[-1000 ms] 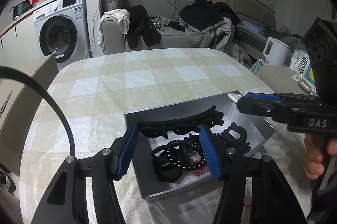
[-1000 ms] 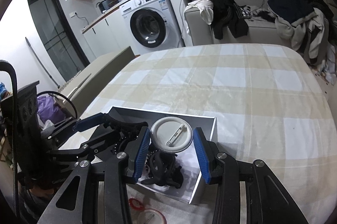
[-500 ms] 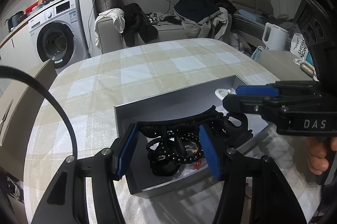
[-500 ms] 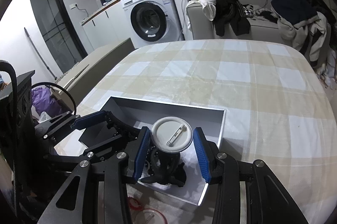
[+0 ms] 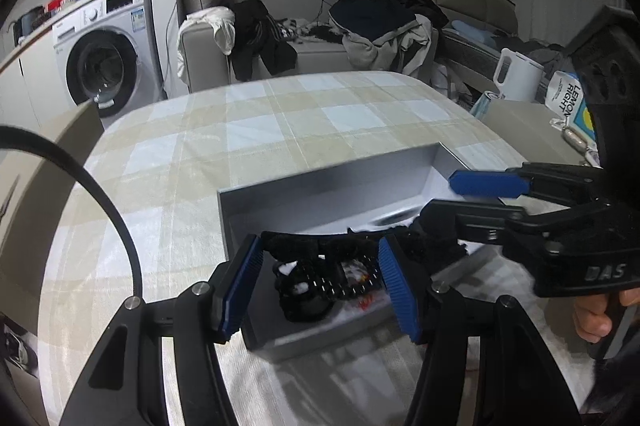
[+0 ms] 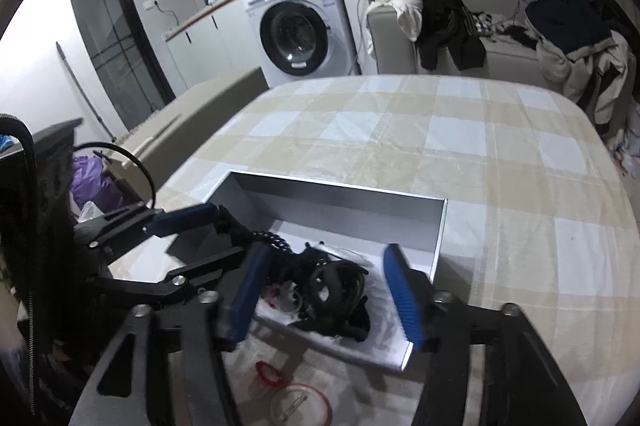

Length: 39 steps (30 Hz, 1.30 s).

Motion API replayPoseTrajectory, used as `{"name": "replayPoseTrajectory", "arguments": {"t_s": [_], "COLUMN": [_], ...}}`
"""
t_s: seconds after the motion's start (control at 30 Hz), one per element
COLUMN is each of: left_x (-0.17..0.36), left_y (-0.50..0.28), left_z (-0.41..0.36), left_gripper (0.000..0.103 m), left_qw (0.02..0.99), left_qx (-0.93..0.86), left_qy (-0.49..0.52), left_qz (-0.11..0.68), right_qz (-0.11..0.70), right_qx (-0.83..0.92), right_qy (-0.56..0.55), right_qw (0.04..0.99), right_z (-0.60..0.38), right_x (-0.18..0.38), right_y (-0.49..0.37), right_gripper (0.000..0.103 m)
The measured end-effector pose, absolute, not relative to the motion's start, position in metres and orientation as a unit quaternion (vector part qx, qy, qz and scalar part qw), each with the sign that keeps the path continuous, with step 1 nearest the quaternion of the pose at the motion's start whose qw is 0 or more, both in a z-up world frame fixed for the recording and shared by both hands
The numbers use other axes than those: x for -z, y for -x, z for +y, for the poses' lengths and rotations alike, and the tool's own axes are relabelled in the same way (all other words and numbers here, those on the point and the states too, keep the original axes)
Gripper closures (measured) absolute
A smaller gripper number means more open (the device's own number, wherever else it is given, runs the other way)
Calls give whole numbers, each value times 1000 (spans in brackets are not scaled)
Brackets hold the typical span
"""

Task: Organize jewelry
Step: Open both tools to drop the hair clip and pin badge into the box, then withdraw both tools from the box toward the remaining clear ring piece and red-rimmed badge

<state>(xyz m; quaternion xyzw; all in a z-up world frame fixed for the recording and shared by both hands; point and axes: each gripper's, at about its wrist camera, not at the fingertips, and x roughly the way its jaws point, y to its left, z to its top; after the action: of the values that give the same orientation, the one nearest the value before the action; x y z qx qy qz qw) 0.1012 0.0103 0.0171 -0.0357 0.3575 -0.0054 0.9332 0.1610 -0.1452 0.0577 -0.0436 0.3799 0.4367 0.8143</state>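
A grey open box point(image 5: 320, 194) point(image 6: 340, 194) sits on the checked tablecloth and holds a tangle of black hair clips and ties point(image 6: 336, 286), with a black bead bracelet point(image 5: 324, 286) among them. My left gripper point(image 5: 320, 282) is open and empty, hovering over the box's near end. My right gripper point(image 6: 324, 286) is open and empty above the box's near right part; it shows from the side in the left wrist view point(image 5: 468, 194). The white round case is dimly visible under the clips point(image 6: 352, 258). A clear round lid with a red rim point(image 6: 300, 406) and a red ring point(image 6: 268, 372) lie on the cloth before the box.
The table point(image 6: 440, 130) carries a beige and white checked cloth. A sofa with piled clothes point(image 5: 376, 22) and a washing machine point(image 6: 296, 26) stand behind. A white kettle point(image 5: 516, 74) and a carton point(image 5: 572, 102) sit on a side surface at right.
My right gripper has opened and let go of the white round case, which dropped into the box. Both grippers have drawn nearer the box.
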Motion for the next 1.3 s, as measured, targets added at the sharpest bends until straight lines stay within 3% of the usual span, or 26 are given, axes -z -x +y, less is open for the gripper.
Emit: {"name": "replayPoseTrajectory", "arguments": {"t_s": [0.07,0.13,0.2,0.23,0.33,1.03,1.17,1.23,1.3], "left_x": [-21,-27,-32,-34,-38,-4,2,5,9], "left_y": [-94,-83,-72,-69,-61,-52,-51,-51,-53], "left_z": [11,10,8,8,6,-1,1,2,2], "left_gripper": [38,24,17,15,1,1,1,1,1], "left_qw": [933,936,941,942,943,931,927,924,919], "left_qx": [14,22,17,17,19,47,52,58,67], "left_qy": [45,50,48,49,53,17,12,16,21], "left_qz": [356,347,335,330,327,361,370,377,389], "right_qz": [366,355,350,351,353,408,415,421,428], "right_qx": [-435,-421,-410,-403,-383,-393,-408,-418,-430], "right_qy": [38,32,28,29,39,142,158,164,167], "right_qw": [822,834,842,845,853,812,798,788,777], "right_z": [-155,-169,-181,-187,-199,-189,-183,-179,-176], "right_x": [-65,-73,-77,-78,-78,-22,-16,-12,-10], "right_y": [-155,-148,-143,-140,-133,-114,-107,-105,-103], "right_gripper": [34,17,2,0,0,2,13,29,35]}}
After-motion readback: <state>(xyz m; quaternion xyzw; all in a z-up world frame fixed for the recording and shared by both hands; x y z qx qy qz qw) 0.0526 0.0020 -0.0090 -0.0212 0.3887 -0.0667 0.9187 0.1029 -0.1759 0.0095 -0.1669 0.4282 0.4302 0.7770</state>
